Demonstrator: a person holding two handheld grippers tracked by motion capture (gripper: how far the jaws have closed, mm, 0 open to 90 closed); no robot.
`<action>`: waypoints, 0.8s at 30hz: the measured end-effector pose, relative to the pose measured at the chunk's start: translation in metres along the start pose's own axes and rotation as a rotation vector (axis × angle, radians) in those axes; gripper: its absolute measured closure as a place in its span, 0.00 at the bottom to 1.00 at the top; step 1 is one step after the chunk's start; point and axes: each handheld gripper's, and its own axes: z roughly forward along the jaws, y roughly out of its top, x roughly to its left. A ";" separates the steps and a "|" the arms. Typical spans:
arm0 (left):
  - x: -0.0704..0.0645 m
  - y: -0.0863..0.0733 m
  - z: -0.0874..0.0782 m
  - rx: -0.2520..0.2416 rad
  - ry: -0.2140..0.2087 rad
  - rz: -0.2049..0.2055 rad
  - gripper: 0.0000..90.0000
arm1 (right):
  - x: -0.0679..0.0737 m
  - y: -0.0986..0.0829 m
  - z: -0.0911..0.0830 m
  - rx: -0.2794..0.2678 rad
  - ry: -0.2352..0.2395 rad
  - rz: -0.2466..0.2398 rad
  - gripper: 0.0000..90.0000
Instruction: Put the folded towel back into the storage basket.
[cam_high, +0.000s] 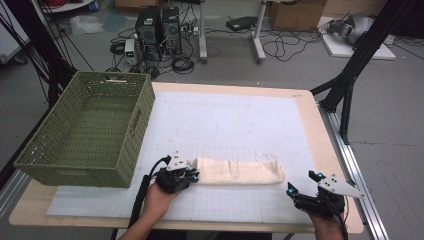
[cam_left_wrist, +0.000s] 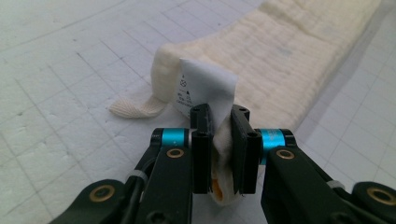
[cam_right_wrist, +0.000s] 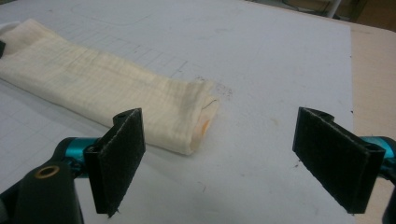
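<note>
One folded cream cloth (cam_high: 240, 172), ribbed weave, long flat shape, lies on the counter's (cam_high: 235, 117) white gridded sheet; one white care label (cam_left_wrist: 205, 88) at its end; left hand-held gripper (cam_high: 192, 174) clamps that end; right hand-held gripper (cam_high: 303, 184) gapes wide, empty, nearby; one green woven basket (cam_high: 87, 130) well left.

Count on the table (cam_high: 305, 107): one folded cloth (cam_high: 240, 171), one care label (cam_left_wrist: 205, 88) on it, one green basket (cam_high: 85, 131), one white gridded mat (cam_high: 225, 120). Grippers: two, left gripper (cam_high: 192, 172) and right gripper (cam_high: 300, 182). Floor beyond: two computer towers (cam_high: 159, 27).
</note>
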 end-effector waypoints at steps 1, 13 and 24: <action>0.001 0.000 -0.001 -0.015 -0.003 -0.012 0.89 | -0.001 0.000 0.000 -0.002 -0.001 -0.001 0.17; 0.008 -0.001 -0.022 -0.113 -0.031 -0.025 0.89 | 0.000 0.000 0.002 -0.014 -0.022 0.023 0.17; 0.007 -0.009 -0.031 -0.136 -0.030 0.022 0.89 | 0.014 0.003 0.017 0.026 0.032 0.015 0.26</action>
